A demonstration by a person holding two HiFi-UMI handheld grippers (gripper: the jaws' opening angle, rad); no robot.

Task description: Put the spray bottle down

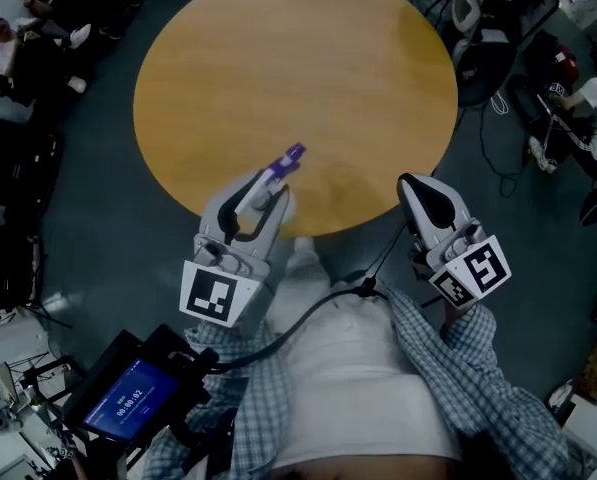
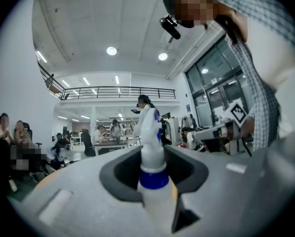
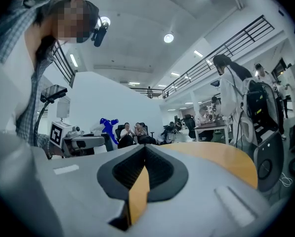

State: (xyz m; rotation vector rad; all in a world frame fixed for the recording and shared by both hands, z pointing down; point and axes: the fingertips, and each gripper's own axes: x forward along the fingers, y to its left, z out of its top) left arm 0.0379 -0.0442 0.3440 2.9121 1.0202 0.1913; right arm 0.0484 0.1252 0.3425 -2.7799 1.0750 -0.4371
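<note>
My left gripper [image 1: 265,190] is shut on a white spray bottle [image 1: 284,162] with a purple-blue nozzle, at the near edge of the round wooden table [image 1: 298,68]. In the left gripper view the spray bottle [image 2: 151,142] stands upright between the dark pads of the left gripper [image 2: 153,162], with its blue collar at pad height and its white trigger head above them. My right gripper [image 1: 425,200] hovers by the table's near right edge, shut with nothing in it. In the right gripper view the right gripper [image 3: 145,154] shows its pads meeting at the tips, and a sliver of table shows beneath.
The table top [image 3: 221,157] is bare wood. A dark floor surrounds it, with chairs and cables [image 1: 538,88] at the right and seated people [image 1: 38,28] at the far left. A black device with a lit screen [image 1: 133,398] hangs at my lower left.
</note>
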